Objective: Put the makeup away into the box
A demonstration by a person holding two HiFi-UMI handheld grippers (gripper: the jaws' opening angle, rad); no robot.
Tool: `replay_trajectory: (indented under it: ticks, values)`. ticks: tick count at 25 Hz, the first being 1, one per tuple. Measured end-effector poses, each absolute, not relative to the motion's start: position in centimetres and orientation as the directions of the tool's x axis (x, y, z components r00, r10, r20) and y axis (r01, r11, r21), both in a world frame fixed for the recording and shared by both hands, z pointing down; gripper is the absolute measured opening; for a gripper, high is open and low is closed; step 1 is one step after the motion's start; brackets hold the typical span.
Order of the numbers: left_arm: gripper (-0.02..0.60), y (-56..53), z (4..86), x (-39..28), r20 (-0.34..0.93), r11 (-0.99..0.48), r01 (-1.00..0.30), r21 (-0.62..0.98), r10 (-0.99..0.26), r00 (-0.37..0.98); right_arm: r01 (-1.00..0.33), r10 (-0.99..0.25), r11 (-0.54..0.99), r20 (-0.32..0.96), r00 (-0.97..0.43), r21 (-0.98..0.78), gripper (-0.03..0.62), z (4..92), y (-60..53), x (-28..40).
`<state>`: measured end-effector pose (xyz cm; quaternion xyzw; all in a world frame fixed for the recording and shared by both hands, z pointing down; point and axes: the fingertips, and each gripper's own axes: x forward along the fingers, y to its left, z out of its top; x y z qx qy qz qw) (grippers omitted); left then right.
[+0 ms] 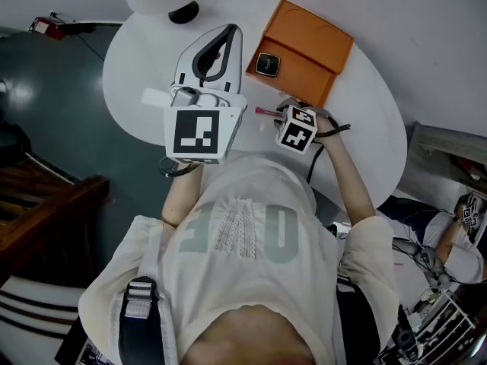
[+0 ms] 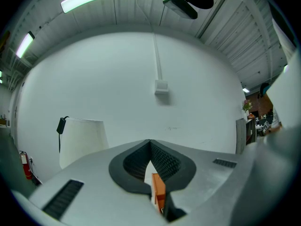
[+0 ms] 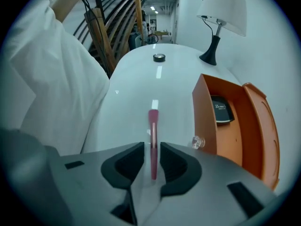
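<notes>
Status: task partly done, by my read. Box (image 1: 304, 48) is open on table (image 1: 365, 120), lid laid back. One black compact (image 1: 268, 64) is already inside. Pink stick (image 3: 153, 121) not yet in box; it lies flat on table just beside it, on the near side.

R gripper (image 3: 153, 146) points steeply down over stick. Jaws part-open, one each side of stick's near end; slim gaps show, so pads aren't pressing. No grasp yet.

L gripper (image 2: 150, 141) is held up level, aimed at wall, away from the work. Jaws clenched, tips meeting, nothing gripped.

Left to do (est.): close on stick, lift, place in box w/ compact. Small round dark item (image 3: 159, 57) sits further along table, well apart from box. Poss. also makeup, too small to tell.
</notes>
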<state>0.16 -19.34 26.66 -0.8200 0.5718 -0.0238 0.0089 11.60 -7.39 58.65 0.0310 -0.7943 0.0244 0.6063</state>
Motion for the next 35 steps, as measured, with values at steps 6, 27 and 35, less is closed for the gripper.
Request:
replay_trajectory:
  ticks: [6, 27, 35]
  values:
    - [0.006, -19.6, 26.9, 0.2, 0.032, -0.345, -0.938, -0.039, -0.939, 0.343, -0.084, 0.005, 0.996, 0.972, -0.235, -0.025, 0.050, 59.0, -7.1, 11.7]
    - [0.006, -19.7, 27.0, 0.2, 0.031, -0.338, -0.940, -0.038, -0.941, 0.337, -0.431, -0.532, 0.842, 0.634, -0.561, 0.326, 0.051, 36.8, -15.3, 12.2]
    - [0.006, -19.7, 27.2, 0.2, 0.038, -0.331, -0.943, -0.033, -0.943, 0.330, -0.397, -0.539, 0.836, 0.706, -0.460, 0.379, 0.051, 40.7, -18.4, 12.8]
